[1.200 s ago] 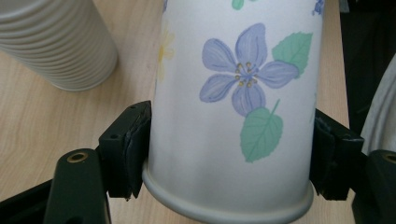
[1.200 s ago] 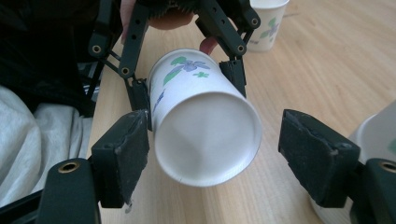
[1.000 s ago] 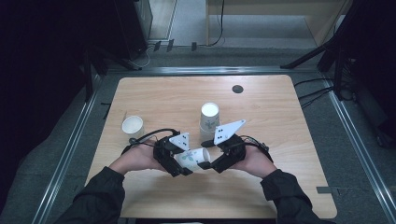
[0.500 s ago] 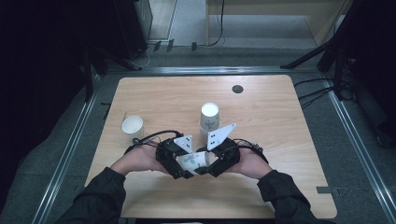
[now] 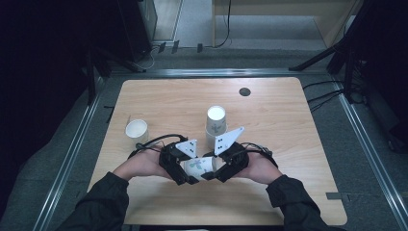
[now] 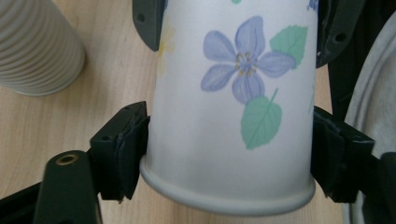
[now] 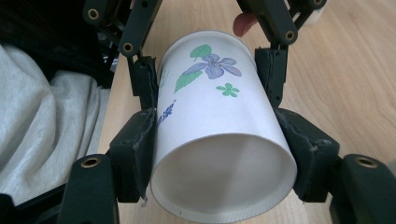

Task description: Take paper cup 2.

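1. Flowered cup [image 5: 199, 166]: paper, lying on its side above the tabletop [image 5: 288, 125], between the two grippers, near the front edge.
2. Right gripper [image 5: 219, 172]: jaws have just been closing. In the right gripper view its pads sit against both sides of the cup [image 7: 219, 135] near the open mouth; it grips the cup.
3. Left gripper [image 5: 185, 173]: jaws have just been opening. In the left gripper view the cup [image 6: 233, 107] lies between them at its rolled rim; the left pad stands just off the wall, and contact on the right side cannot be told.
4. Upright stack [image 5: 216, 121]: white cups, mouth down, just beyond the grippers. The ribbed side [image 6: 37, 46] appears in the left gripper view.
5. Single cup [image 5: 136, 130]: mouth up, to the left, well apart from the hands.
6. Progress, as judged: a hand-over from left to right looks nearly complete, with the right holding and the left letting go.
7. Left to do, as judged: the left gripper draws clear; the right carries the cup on, perhaps to the stack.
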Action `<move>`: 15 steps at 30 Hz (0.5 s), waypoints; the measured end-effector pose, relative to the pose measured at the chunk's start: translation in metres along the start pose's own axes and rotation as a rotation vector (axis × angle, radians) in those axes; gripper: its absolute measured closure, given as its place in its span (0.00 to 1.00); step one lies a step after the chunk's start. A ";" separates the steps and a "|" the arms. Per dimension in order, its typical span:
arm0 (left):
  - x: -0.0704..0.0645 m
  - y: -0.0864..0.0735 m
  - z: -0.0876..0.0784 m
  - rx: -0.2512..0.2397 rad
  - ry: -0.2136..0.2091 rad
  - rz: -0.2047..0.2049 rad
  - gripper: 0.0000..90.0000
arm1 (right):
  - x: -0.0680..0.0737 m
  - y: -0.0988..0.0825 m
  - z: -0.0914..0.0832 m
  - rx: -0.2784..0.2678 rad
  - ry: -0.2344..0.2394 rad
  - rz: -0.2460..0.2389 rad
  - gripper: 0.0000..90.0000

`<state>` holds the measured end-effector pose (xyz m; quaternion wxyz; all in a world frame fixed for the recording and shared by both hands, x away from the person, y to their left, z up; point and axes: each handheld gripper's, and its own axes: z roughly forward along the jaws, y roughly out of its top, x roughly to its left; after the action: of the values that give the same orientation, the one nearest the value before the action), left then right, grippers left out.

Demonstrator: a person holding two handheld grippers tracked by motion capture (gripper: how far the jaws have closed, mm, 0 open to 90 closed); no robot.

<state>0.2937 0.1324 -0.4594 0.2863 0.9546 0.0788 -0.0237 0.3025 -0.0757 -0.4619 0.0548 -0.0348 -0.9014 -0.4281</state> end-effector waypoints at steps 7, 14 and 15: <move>0.002 -0.003 -0.005 -0.033 0.028 -0.006 0.14 | -0.003 -0.001 -0.013 -0.034 -0.033 0.013 0.38; 0.004 -0.004 -0.013 -0.102 0.029 -0.020 0.14 | -0.005 -0.001 -0.029 -0.095 -0.060 0.031 0.38; 0.004 -0.004 -0.014 -0.120 0.024 -0.027 0.14 | -0.006 -0.001 -0.030 -0.104 -0.064 0.030 0.38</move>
<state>0.2969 0.1444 -0.4501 0.3419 0.9347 0.0962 -0.0110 0.3100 -0.0998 -0.4441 0.0305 -0.0649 -0.8786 -0.4722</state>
